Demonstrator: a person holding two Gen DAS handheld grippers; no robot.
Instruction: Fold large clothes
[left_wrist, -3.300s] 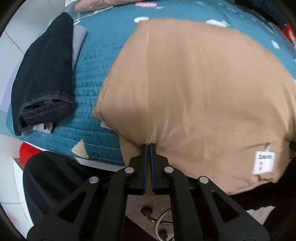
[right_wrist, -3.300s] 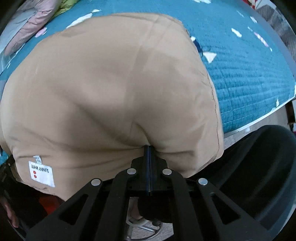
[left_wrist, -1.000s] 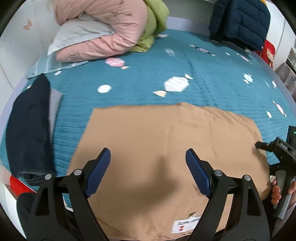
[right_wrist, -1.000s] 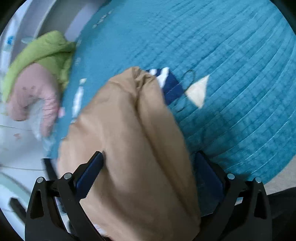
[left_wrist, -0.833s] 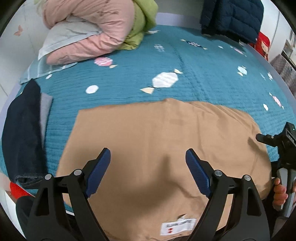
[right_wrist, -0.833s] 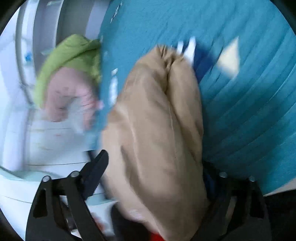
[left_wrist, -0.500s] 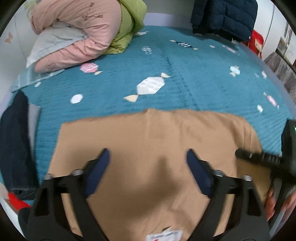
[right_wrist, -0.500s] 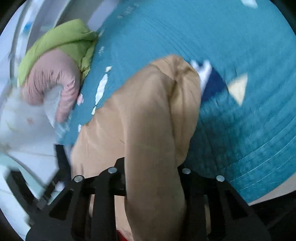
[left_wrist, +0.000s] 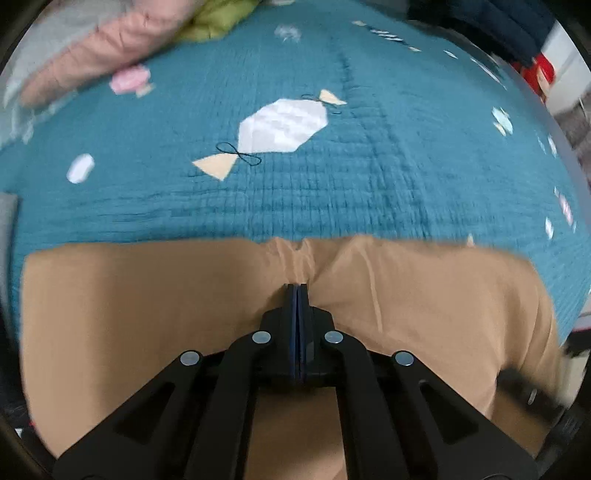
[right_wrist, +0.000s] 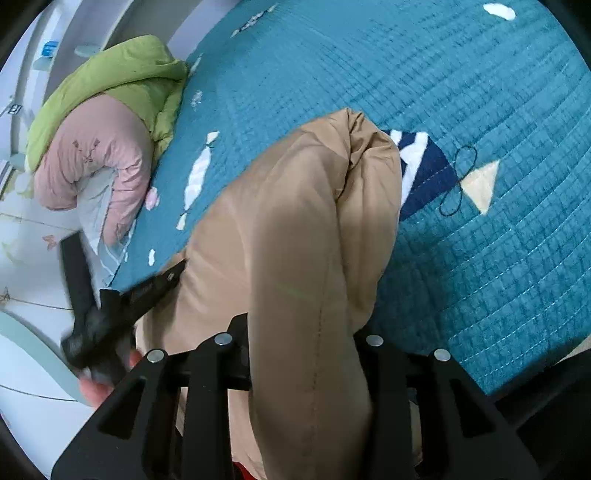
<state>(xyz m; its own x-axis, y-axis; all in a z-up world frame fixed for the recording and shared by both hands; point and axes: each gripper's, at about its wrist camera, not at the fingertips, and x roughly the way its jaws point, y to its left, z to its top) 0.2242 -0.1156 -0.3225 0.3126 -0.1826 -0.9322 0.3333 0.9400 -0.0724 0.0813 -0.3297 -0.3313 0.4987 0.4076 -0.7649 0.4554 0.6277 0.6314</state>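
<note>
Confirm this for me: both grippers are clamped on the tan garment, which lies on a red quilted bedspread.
Wrong in one respect: the bedspread is teal, not red, as the left wrist view shows. The rest holds: the left gripper is shut on the far edge of the tan garment, and the right gripper has a thick fold of that garment between its jaws, which are easing slightly open.

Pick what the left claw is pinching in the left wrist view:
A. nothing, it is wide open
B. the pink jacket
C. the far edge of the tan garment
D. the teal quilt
C: the left claw is shut on a puckered bit of the tan garment at its far edge, next to the teal quilt.
</note>
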